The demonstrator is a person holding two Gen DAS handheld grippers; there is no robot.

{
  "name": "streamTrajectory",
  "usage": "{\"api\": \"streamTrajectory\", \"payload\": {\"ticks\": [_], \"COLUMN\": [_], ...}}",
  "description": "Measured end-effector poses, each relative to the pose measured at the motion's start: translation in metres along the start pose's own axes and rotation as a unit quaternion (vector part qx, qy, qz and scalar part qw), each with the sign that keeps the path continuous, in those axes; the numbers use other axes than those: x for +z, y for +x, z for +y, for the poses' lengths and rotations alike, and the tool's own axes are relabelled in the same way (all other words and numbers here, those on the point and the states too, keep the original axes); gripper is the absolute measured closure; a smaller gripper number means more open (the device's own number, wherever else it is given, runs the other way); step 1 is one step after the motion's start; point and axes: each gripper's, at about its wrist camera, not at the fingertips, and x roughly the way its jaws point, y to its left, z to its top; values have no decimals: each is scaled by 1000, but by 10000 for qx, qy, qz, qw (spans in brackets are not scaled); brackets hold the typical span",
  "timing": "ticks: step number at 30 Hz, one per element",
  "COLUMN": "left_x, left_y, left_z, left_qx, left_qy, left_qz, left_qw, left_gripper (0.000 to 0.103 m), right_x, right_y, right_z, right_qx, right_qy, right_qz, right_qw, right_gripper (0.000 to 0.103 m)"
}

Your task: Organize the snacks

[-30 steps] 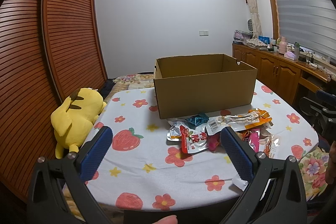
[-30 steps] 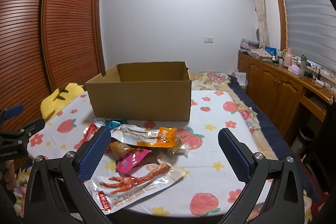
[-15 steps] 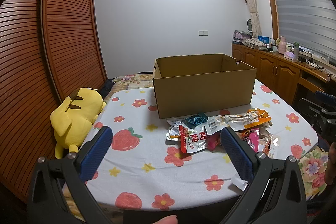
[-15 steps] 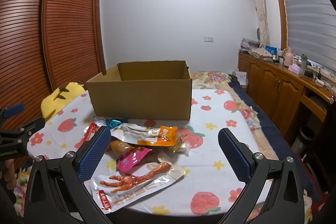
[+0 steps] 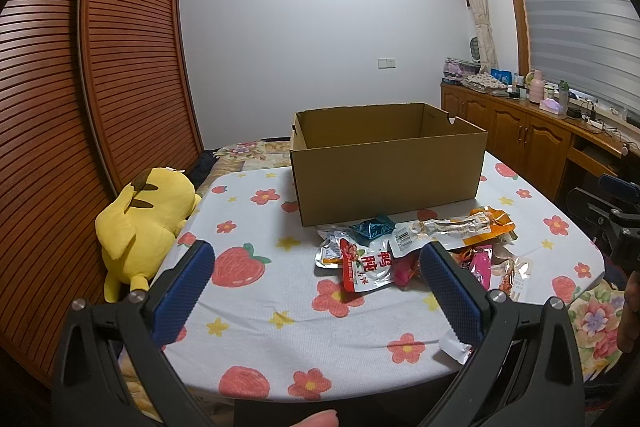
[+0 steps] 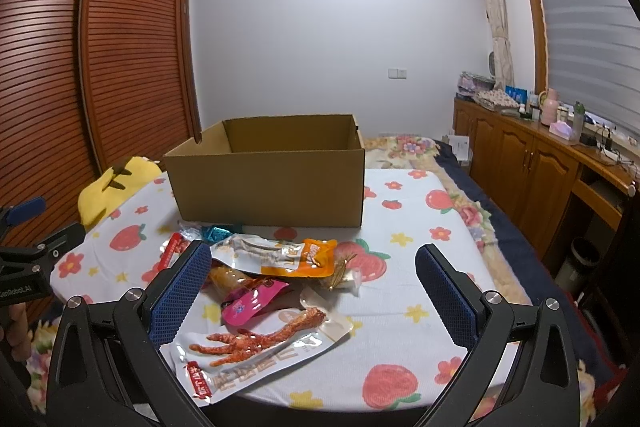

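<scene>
Right claw (image 6: 313,283): fingers spread wide, nothing between them, hovering over the near table (image 6: 404,227) edge. Left claw (image 5: 316,281): same, wide apart and empty, over bare tablecloth left of the snacks.

Directly under the right claw: chicken foot pack (image 6: 256,351), clear and white pouch, long axis running near-left to far-right, toes toward near-left, overhanging the table edge a bit. Behind it, touching: pink packet (image 6: 250,301), then orange-and-clear pouch (image 6: 280,255) lying roughly crosswise, left to right. Teal wrapper (image 6: 214,233) sits just in front of the box wall. Red-and-white pouch (image 5: 366,265) at the left end of the pile, long axis pointing roughly toward the camera in the left view.

Cardboard box (image 6: 268,183): open top, flaps off or folded, stands mid-table just behind the pile. Visible inner walls bare; floor of the box hidden from both cameras.

Yellow plush toy (image 5: 140,215) off the table's left edge, against the slatted wardrobe (image 5: 80,107). Nothing between claws and pile.
</scene>
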Motion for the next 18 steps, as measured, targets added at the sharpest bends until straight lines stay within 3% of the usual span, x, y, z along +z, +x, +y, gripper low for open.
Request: {"api": "streamTrajectory", "payload": {"ticks": [18], "left_x": [-5], "left_y": [6], "left_z": [-4], "left_qx": [-141], "left_qy": [-4], "left_qz": [139], "left_qw": [9998], "left_gripper": [0], "right_x": [-5], "right_y": [1], "right_z": [0], "right_qx": [11], "right_qy": [-3], "right_qz": [60], "right_qw": [10000], "right_gripper": [0]}}
